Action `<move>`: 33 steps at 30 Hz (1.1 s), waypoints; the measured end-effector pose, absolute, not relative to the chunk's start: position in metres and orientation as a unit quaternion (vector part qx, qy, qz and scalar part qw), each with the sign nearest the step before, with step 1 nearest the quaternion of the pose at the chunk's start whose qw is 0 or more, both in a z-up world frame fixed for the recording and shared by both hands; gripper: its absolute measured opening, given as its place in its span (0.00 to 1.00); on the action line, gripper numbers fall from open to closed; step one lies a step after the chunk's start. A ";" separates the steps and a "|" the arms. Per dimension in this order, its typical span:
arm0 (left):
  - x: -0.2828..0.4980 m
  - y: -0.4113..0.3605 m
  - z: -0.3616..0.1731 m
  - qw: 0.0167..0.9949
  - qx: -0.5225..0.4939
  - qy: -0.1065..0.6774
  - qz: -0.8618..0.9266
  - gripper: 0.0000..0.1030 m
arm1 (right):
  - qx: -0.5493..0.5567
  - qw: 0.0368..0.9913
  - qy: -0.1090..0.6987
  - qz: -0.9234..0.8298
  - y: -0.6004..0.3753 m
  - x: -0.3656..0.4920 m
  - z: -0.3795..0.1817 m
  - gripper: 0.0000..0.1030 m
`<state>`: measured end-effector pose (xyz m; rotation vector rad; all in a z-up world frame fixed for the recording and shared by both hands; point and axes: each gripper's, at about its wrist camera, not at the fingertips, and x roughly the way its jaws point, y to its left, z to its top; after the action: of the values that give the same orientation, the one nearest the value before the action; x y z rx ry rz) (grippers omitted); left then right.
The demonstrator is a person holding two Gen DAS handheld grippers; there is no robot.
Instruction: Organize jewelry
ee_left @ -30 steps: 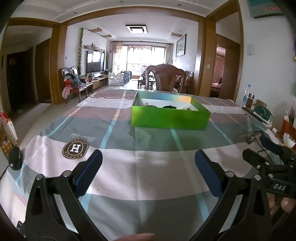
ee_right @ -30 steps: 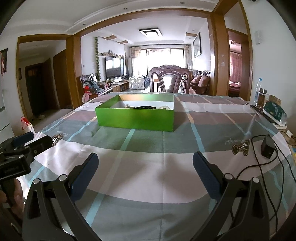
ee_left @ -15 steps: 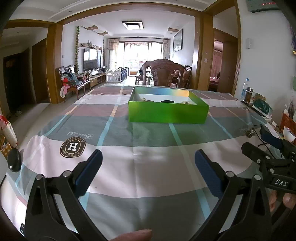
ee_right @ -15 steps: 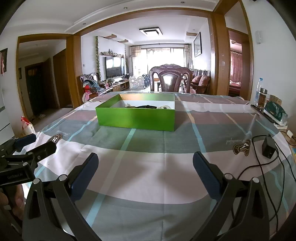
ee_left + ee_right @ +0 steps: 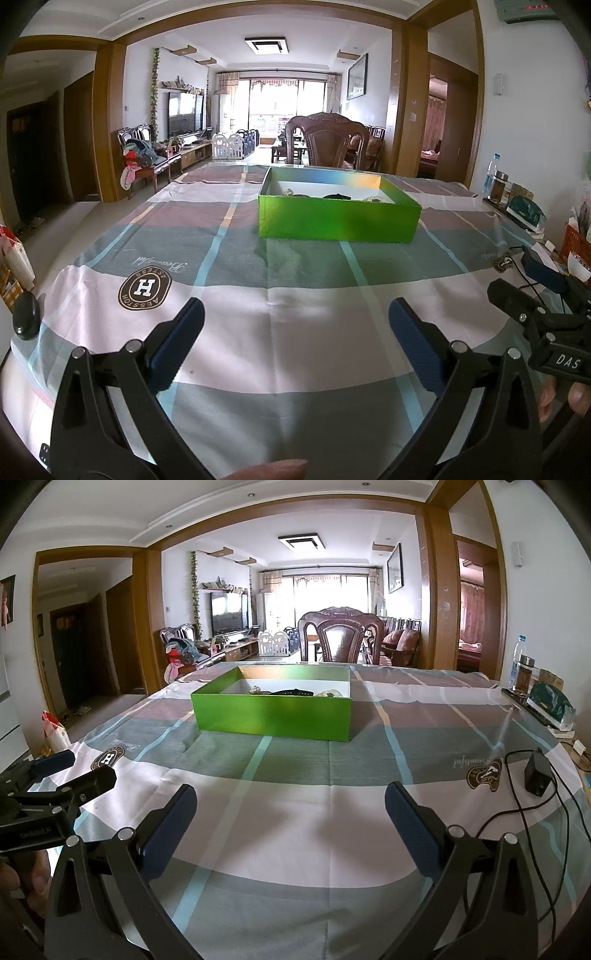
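Both tools spread and empty, low over cloth, short of the box.

Left gripper [image 5: 295, 343] and right gripper [image 5: 290, 821] wide apart, holding nothing. Best advanced level toward green box [image 5: 273, 718] at 12 o'clock, clearing its near wall before dipping; jewelry [image 5: 293, 692] inside, small, partly hidden. Plaid tablecloth [image 5: 295, 760] creased; black adapter [image 5: 537, 775] and cable at 3 o'clock. Carved chair [image 5: 341, 637] beyond.

Green box [image 5: 273, 718] wall hides most jewelry [image 5: 291, 692]; pieces indistinct.
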<state>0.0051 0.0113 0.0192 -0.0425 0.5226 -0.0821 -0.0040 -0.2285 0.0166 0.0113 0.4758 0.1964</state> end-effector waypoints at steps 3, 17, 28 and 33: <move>0.005 0.011 0.019 0.965 -0.020 0.258 -0.039 0.96 | 0.007 0.967 0.238 0.096 -0.228 -0.002 0.016 0.97; 0.010 0.014 0.016 0.963 -0.023 0.264 -0.041 0.96 | 0.008 0.965 0.242 0.096 -0.228 0.001 0.011 0.97; 0.009 0.014 0.014 0.963 -0.021 0.267 -0.042 0.96 | 0.009 0.965 0.244 0.096 -0.229 0.002 0.010 0.97; 0.009 0.014 0.012 0.962 -0.022 0.268 -0.043 0.96 | 0.007 0.964 0.247 0.094 -0.228 0.004 0.007 0.97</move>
<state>0.0086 0.0137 0.0118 -0.0442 0.5420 -0.0872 0.0039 -0.2281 0.0070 0.0146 0.5004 0.1898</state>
